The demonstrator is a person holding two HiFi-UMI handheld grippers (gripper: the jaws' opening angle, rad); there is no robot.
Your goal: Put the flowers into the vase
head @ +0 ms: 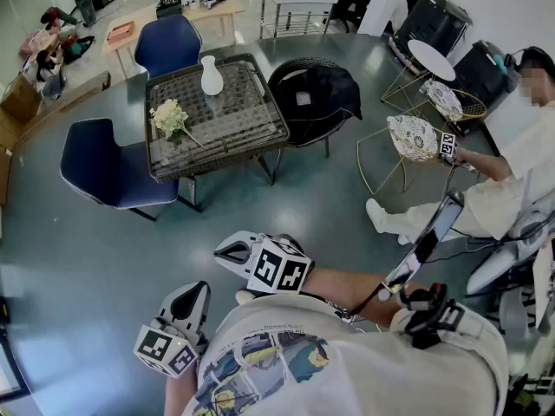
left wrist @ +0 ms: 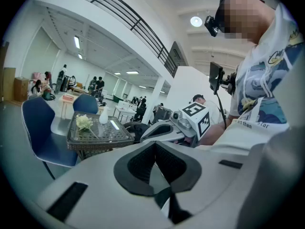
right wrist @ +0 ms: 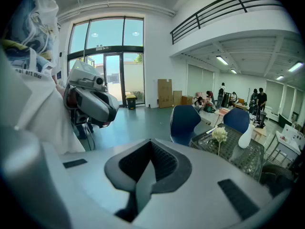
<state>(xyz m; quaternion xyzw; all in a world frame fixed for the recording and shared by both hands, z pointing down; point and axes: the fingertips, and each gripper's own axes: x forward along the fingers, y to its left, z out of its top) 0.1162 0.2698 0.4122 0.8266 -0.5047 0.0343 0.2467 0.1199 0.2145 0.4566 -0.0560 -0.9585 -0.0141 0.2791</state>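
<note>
A bunch of pale cream flowers [head: 171, 118] lies on the glass-topped wicker table [head: 251, 124], and a white vase [head: 212, 76] stands upright at the table's far side. Both grippers are held low and close to my body, well short of the table. My left gripper [head: 189, 302] is shut and holds nothing. My right gripper [head: 236, 251] is also shut and holds nothing. In the left gripper view the flowers [left wrist: 84, 122] and vase [left wrist: 103, 116] show far off beyond its jaws [left wrist: 155, 144]. The right gripper view shows the flowers [right wrist: 219, 134] and vase [right wrist: 246, 136] at the right, past its jaws [right wrist: 150, 144].
Two blue chairs [head: 104, 163] [head: 169, 42] stand at the table's left and far sides. A black chair with a dark bag [head: 312, 94] stands to its right. Gold wire chairs [head: 416, 137] and a seated person [head: 512, 172] are further right. Grey floor lies between me and the table.
</note>
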